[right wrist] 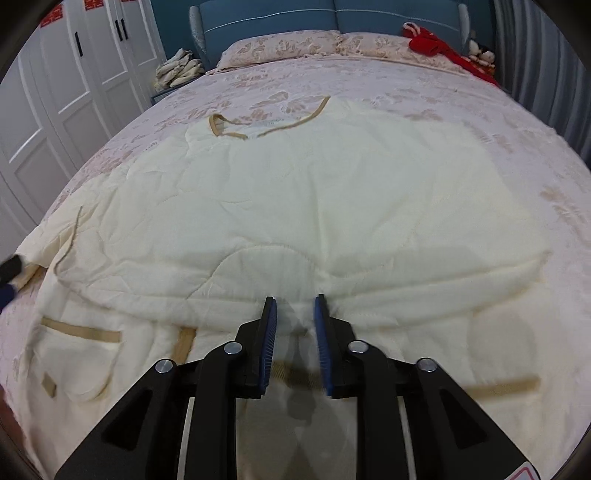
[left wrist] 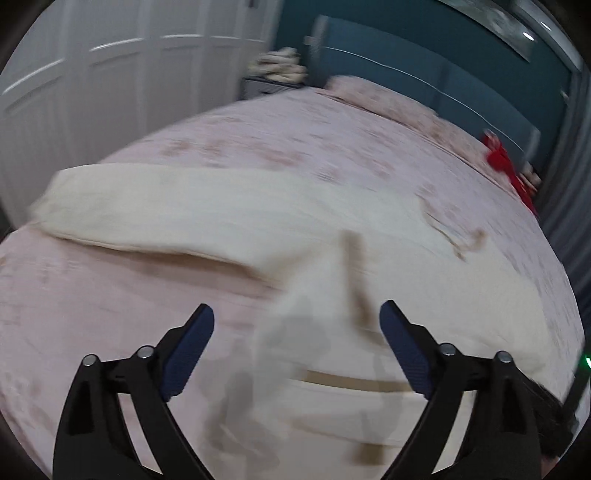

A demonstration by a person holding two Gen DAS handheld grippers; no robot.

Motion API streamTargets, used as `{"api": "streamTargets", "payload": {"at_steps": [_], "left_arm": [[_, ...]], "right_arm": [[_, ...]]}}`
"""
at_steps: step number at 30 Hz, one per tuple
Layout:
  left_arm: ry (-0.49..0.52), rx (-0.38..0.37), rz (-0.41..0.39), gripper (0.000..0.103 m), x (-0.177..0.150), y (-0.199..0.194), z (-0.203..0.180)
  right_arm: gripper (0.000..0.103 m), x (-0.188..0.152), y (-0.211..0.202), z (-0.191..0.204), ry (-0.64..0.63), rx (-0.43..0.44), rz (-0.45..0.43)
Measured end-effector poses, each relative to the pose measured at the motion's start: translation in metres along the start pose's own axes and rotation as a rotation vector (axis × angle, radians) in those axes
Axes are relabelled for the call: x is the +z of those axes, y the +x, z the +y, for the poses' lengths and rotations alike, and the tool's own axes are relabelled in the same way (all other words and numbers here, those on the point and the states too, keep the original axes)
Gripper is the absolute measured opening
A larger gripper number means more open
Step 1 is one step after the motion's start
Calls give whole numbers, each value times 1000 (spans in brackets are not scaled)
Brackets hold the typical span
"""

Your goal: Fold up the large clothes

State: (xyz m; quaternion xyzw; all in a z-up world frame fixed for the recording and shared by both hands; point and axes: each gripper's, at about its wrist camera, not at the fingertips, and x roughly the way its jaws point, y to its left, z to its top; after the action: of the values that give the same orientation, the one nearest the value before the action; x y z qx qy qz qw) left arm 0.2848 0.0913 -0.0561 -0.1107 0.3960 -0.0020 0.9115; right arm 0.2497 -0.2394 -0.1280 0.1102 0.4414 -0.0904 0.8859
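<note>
A large cream quilted garment [right wrist: 295, 206] with tan trim lies spread flat across a bed [right wrist: 517, 155] covered in a pink floral bedspread. Its tan-edged neckline [right wrist: 266, 127] points toward the pillows [right wrist: 280, 46] and blue headboard [right wrist: 269, 16]; a small label inside the neck is too blurred to read. A tan-trimmed patch pocket [right wrist: 79, 354] sits on the garment's lower left, near the bed's foot.

The right gripper [right wrist: 295, 306] hovers over the garment's lower middle, its blue-padded jaws narrow, with a raised fold of cream fabric between them; whether the pads press on it cannot be told.

In the blurred left wrist view, the left gripper [left wrist: 295, 314] has its jaws spread wide, nothing held, above the cream cloth, with one sleeve [left wrist: 147, 210] stretched out to the left. In the right wrist view its tip [right wrist: 9, 273] appears at the far left edge, beside that sleeve.

Bare bedspread stays open on both sides of the garment and above it. White wardrobe doors [right wrist: 74, 74] carry red paper cut-outs [right wrist: 92, 4], unreadable. Folded pale cloths [right wrist: 177, 68] rest on a nightstand. A red item [right wrist: 436, 46] lies by the right pillow.
</note>
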Motion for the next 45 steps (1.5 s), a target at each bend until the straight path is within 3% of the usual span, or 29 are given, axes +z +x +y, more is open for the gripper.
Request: {"api": "streamTargets", "payload": {"at_steps": [3,6,9,12,14,15,17,18,19,20,23,26,30,33,36,39,42,44,45], "left_arm": [[-188,107,11,90,24,14,112],[-372,155,26,90,32,29,197],[-622,143,19,89,31,39,276],[-738,83,14,86,29,49,310],[-799,27,38,72,28,61,320],[-807,15,46,68,29,65,322],[-791,6,52,52,34,71,319],[-776,-2,66,34,36,74,315],[-758,-3,87,17,40,77,309],[-731,10,87,10,47,76,300],[-635,10,25,6,70,52,281],[-498,-42,-57,5,107,17,233],[-238,-166,-172,5,156,-47,113],[-24,-270,-228,5,165,-91,7],[123,-408,-180,5,150,-106,-95],[236,-467,-105,5,110,-97,-179],[301,-461,19,15,58,-63,-238],[298,-450,102,56,28,-35,-254],[273,-458,148,58,7,-22,-256]], "right_arm": [[28,-18,-25,13,17,13,17],[36,-38,-45,28,12,28,42],[41,-59,-62,44,-6,50,67],[44,-74,-72,57,-22,66,94],[45,-81,-76,64,-36,69,109],[46,-83,-77,66,-47,66,115],[46,-87,-79,70,-65,59,125],[46,-88,-80,71,-70,57,127],[46,-90,-81,71,-73,56,128],[46,-90,-82,71,-72,56,127],[46,-89,-87,68,-60,59,123],[46,-88,-92,63,-44,68,117],[46,-87,-100,56,-17,89,104],[46,-87,-107,47,5,98,87],[46,-86,-114,31,34,95,69],[46,-84,-121,10,65,80,48],[49,-84,-127,-17,98,53,37],[52,-84,-129,-34,122,36,37],[52,-84,-130,-45,135,25,39]]}}
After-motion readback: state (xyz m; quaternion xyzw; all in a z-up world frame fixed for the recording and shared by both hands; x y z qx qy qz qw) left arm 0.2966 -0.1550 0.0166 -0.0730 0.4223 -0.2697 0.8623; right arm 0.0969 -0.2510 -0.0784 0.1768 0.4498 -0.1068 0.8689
